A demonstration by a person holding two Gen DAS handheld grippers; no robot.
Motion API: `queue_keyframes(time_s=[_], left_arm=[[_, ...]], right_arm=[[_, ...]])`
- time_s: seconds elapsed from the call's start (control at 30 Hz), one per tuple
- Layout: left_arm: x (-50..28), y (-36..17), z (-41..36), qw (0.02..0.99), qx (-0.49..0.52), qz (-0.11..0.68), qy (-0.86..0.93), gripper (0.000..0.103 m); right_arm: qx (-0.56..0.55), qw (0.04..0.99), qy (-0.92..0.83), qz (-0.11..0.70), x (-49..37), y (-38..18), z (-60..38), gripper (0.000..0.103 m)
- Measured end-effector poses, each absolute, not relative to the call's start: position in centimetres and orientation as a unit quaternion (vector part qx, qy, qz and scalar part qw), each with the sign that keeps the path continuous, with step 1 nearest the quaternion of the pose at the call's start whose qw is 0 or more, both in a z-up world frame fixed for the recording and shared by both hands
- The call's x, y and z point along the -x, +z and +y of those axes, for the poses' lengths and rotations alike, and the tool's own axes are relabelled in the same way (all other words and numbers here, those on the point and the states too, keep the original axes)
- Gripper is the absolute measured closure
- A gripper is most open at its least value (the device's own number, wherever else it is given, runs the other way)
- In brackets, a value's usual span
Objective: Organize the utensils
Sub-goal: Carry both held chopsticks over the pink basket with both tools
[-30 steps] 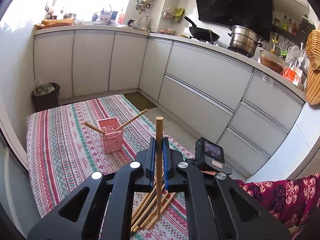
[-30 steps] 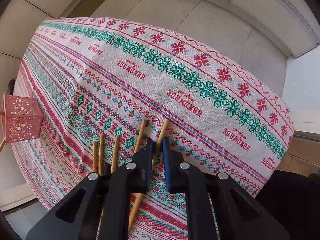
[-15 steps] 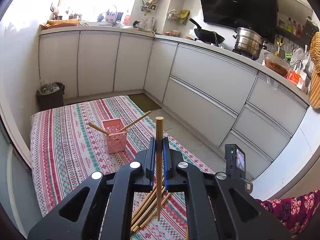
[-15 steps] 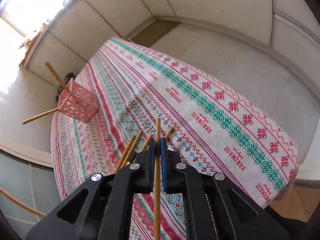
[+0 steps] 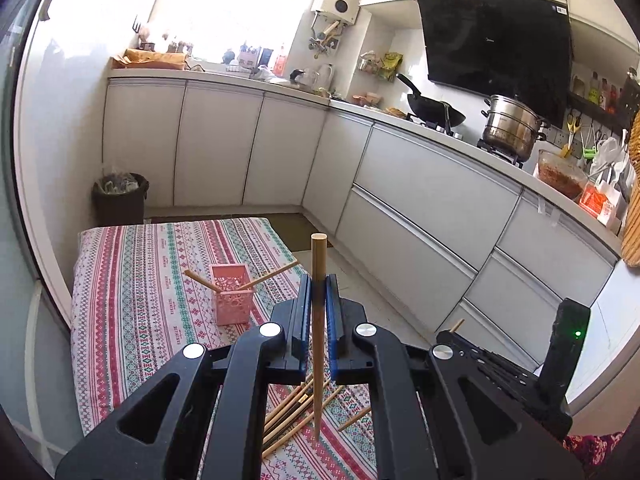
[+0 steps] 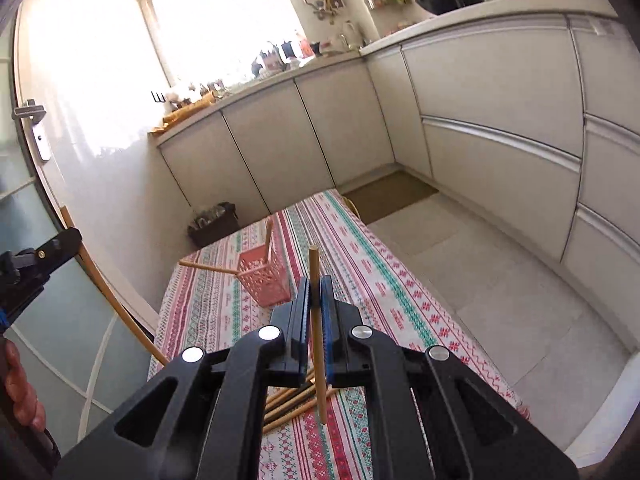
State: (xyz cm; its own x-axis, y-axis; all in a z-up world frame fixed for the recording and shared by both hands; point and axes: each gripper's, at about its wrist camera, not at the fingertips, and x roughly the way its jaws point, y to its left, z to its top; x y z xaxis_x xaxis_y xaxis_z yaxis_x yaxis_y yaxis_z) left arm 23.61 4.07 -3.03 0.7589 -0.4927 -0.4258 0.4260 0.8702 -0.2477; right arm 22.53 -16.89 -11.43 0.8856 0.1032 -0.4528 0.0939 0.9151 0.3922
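My left gripper (image 5: 319, 285) is shut on a wooden chopstick (image 5: 318, 260) held upright above the table. My right gripper (image 6: 315, 286) is shut on another wooden chopstick (image 6: 314, 268), also upright. A pink perforated holder (image 5: 231, 300) stands on the patterned tablecloth (image 5: 132, 280) ahead, with two chopsticks leaning out of it; it also shows in the right wrist view (image 6: 266, 280). Several loose chopsticks (image 5: 292, 412) lie on the cloth under the grippers and show in the right wrist view (image 6: 296, 400) too.
White kitchen cabinets (image 5: 420, 196) run along the far side and right, with a wok (image 5: 434, 106) and a steel pot (image 5: 510, 128) on the counter. A dark bin (image 5: 120, 198) stands beyond the table's far end. The right gripper's body (image 5: 512, 376) sits at lower right.
The right gripper closed on a chopstick from the pile, lifted it and tilted up to face the holder. The left gripper held its chopstick and rose slightly.
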Motion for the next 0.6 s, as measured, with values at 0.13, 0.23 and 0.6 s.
queue_keyframes(time_s=[0.13, 0.23, 0.6], left_arm=[[-24.8, -0.8, 4.2, 0.947, 0.071, 0.222, -0.220, 0.097], [-26.4, 0.9, 3.8, 0.957, 0.063, 0.198, -0.201, 0.097], [-35.6, 2.4, 1.8, 0.981, 0.057, 0.143, -0.116, 0.097]], right_arm=[[-0.211, 0.955, 0.013, 0.207, -23.5, -7.7, -17.5, 0.097], [-0.205, 0.961, 0.023, 0.187, -25.0, -5.2, -17.7, 0.097], [-0.226, 0.965, 0.044, 0.123, -32.6, 0.5, -18.8, 0.097]])
